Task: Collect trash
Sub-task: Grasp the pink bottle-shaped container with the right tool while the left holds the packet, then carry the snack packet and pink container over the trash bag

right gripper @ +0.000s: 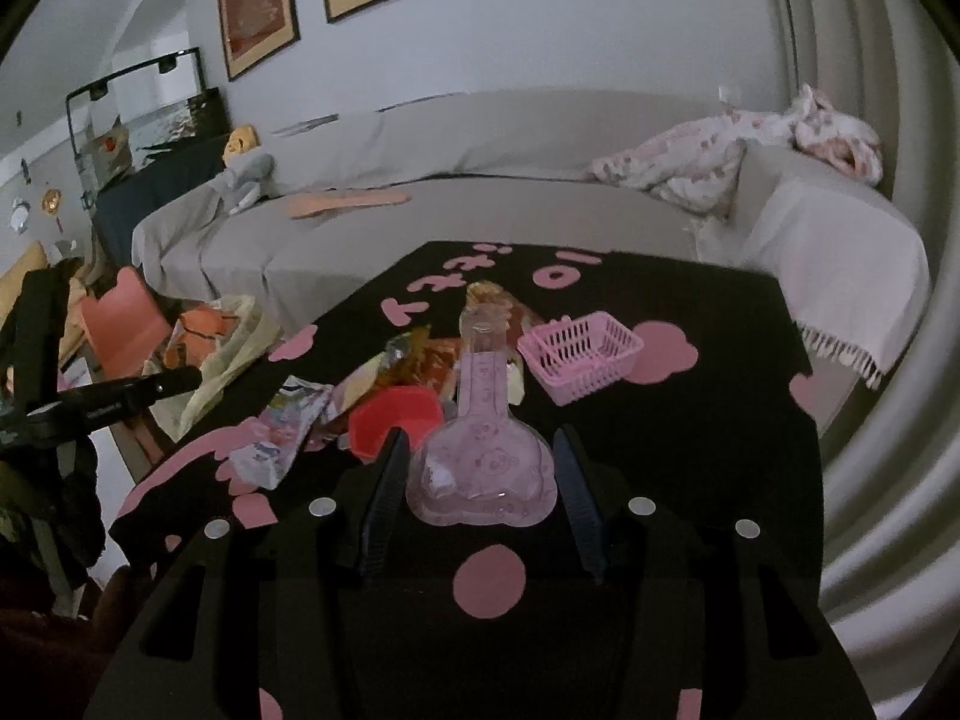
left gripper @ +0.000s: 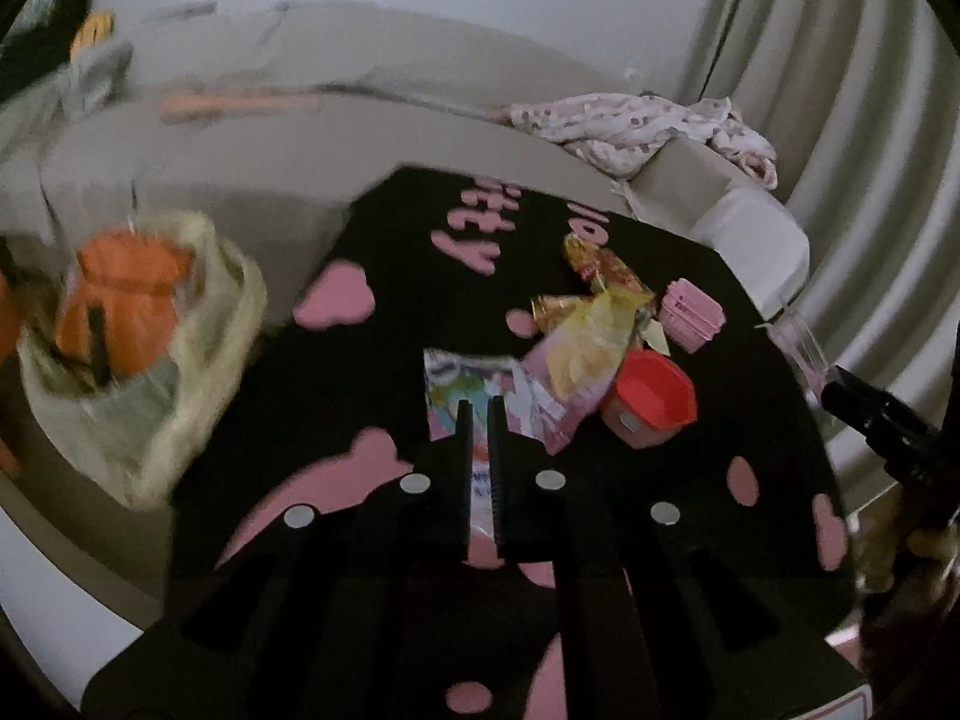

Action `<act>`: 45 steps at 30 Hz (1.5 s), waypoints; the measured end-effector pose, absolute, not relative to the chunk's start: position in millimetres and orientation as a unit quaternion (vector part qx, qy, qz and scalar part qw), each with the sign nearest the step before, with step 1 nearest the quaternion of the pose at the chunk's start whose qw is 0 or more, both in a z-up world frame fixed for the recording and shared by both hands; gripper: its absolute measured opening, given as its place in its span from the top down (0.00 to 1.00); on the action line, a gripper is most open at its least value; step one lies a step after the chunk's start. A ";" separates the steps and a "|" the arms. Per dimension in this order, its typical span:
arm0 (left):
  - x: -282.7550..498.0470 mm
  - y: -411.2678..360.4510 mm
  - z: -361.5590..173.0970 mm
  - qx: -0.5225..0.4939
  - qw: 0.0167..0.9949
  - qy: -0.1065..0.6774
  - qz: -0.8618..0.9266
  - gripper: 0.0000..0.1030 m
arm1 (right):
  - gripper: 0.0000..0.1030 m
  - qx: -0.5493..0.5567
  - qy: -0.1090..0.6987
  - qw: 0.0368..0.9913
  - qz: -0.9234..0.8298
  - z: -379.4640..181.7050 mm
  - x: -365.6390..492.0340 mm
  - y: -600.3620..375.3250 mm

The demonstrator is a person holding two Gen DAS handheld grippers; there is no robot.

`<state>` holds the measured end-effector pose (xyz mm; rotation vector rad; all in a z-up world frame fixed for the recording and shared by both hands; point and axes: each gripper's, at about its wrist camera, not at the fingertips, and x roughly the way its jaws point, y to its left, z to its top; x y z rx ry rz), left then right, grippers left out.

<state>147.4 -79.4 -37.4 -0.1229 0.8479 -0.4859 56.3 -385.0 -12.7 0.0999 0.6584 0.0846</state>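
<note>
Black tablecloth [right gripper: 720, 324] with pink blobs (and lettering) — red cup [right gripper: 393, 420], pink basket [right gripper: 579, 354].

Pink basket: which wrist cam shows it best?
Right wrist. The pink basket sits unobstructed on the black tablecloth, lattice walls and rim fully visible. In the left wrist view the pink basket is smaller, blurrier and partly hidden behind the snack wrappers.

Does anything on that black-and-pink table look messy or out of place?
Yes. Crumpled snack wrappers lie heaped mid-table beside a red cup tipped on its side. A clear pink guitar-shaped plastic shell lies flat between the open right tongs.
</note>
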 end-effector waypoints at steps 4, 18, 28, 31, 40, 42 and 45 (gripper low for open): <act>156.1 -78.0 -72.7 -0.110 0.851 0.457 -0.234 0.64 | 0.54 0.043 0.316 0.947 0.043 -7.0 49.1 -380.3; 189.7 -115.8 -100.3 -0.022 0.857 0.466 -0.218 0.97 | 0.54 0.073 0.333 0.939 0.034 -27.4 46.5 -396.1; 153.8 -101.7 -35.4 -0.020 0.893 0.389 -0.227 0.97 | 0.54 0.061 0.314 0.946 0.045 -8.9 43.8 -384.4; 146.7 -92.9 -14.1 -0.025 0.902 0.366 -0.226 0.97 | 0.54 0.046 0.302 0.951 0.053 3.2 42.7 -374.3; 133.5 -53.1 26.9 -0.052 0.924 0.313 -0.212 0.97 | 0.54 0.010 0.264 0.961 0.086 43.8 45.2 -339.2; 132.4 -34.1 35.6 -0.065 0.930 0.301 -0.200 0.97 | 0.54 0.006 0.255 0.961 0.105 55.2 49.4 -326.7; 134.4 -2.4 46.1 -0.078 0.940 0.284 -0.172 0.97 | 0.54 -0.005 0.245 0.962 0.124 67.8 55.9 -309.4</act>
